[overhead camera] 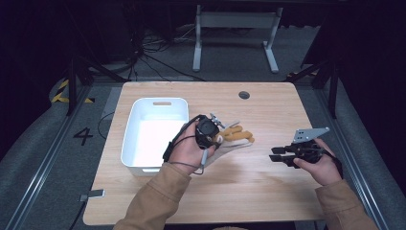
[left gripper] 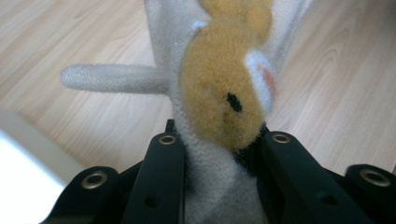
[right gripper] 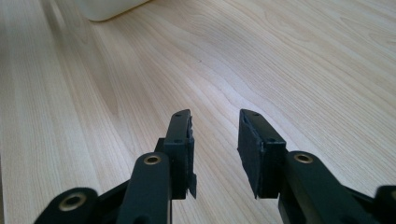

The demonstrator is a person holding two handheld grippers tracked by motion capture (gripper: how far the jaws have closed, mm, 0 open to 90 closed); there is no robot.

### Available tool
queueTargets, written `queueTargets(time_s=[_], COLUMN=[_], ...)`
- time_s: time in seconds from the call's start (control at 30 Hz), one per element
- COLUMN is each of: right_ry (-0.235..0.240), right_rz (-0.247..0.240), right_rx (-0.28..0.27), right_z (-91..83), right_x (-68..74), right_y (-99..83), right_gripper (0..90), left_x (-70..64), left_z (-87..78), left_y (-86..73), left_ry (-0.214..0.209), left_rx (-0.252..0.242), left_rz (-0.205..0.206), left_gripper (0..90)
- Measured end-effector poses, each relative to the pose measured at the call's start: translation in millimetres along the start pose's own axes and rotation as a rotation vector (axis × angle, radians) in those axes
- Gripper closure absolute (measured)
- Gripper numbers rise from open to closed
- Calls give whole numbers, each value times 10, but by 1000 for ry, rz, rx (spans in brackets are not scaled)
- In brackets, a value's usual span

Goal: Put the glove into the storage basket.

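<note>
A soft plush toy point(left gripper: 219, 98), tan and off-white with a black eye spot, fills the middle of the left gripper view. My left gripper point(left gripper: 218, 140) is shut on its pale body, one black jaw on each side. In the high view the plush toy point(overhead camera: 235, 135) hangs just right of the white bin, at my left gripper point(overhead camera: 216, 138). My right gripper point(overhead camera: 276, 154) hovers over the right part of the table, jaws pointing left. In its own view the right gripper point(right gripper: 215, 120) stands open above bare wood with nothing between the jaws.
A white plastic bin point(overhead camera: 139, 115) with a handle slot sits at the table's left side, and its corner point(right gripper: 109, 7) shows at the top of the right gripper view. A round cable hole point(overhead camera: 244, 95) lies near the far edge. Dark floor and a metal stand lie beyond.
</note>
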State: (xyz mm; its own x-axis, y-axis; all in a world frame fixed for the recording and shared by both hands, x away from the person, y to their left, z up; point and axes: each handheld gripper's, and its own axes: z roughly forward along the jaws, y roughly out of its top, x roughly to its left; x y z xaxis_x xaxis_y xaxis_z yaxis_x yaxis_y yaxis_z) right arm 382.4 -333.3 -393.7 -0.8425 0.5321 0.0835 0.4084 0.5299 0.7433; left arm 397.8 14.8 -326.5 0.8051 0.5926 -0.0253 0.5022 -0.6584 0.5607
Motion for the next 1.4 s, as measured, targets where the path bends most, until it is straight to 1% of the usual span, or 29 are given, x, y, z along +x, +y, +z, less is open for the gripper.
queueTargets(time_s=[0.07, 0.27, 0.43, 0.6, 0.77, 0.97, 1.1, 1.2, 1.23, 1.33, 1.4], right_ry=[3, 13, 18, 17, 16, 13, 10, 9, 8, 10, 11], right_rz=[-2, -2, -2, -3, 2, 7, 14, 18, 17, 18, 20], right_rx=[3, 10, 12, 17, 20, 21, 23, 24, 24, 26, 29], right_z=[16, 60, 85, 94, 97, 84, 81, 80, 84, 86, 87], right_x=[-1, -29, -37, -27, -17, -15, -14, -13, -12, -7, -2], right_y=[13, 32, 40, 40, 21, -4, -27, -35, -42, -48, -53], right_gripper=[656, 655, 655, 655, 654, 653, 652, 652, 652, 652, 651], left_x=[54, 204, 334, 465, 590, 744, 854, 930, 964, 1038, 1082], left_z=[-61, -260, -413, -529, -610, -666, -720, -750, -756, -759, -746], left_y=[-11, -63, -99, -152, -212, -314, -400, -461, -491, -557, -591], left_ry=[9, 49, 93, 118, 135, 161, 183, 202, 207, 235, 241], left_rx=[-3, -27, -34, -36, -41, -48, -59, -55, -57, -51, -52], left_rz=[-22, -64, -79, -108, -132, -179, -221, -244, -261, -296, -317], left_gripper=[771, 771, 770, 770, 770, 769, 769, 769, 768, 768, 768])
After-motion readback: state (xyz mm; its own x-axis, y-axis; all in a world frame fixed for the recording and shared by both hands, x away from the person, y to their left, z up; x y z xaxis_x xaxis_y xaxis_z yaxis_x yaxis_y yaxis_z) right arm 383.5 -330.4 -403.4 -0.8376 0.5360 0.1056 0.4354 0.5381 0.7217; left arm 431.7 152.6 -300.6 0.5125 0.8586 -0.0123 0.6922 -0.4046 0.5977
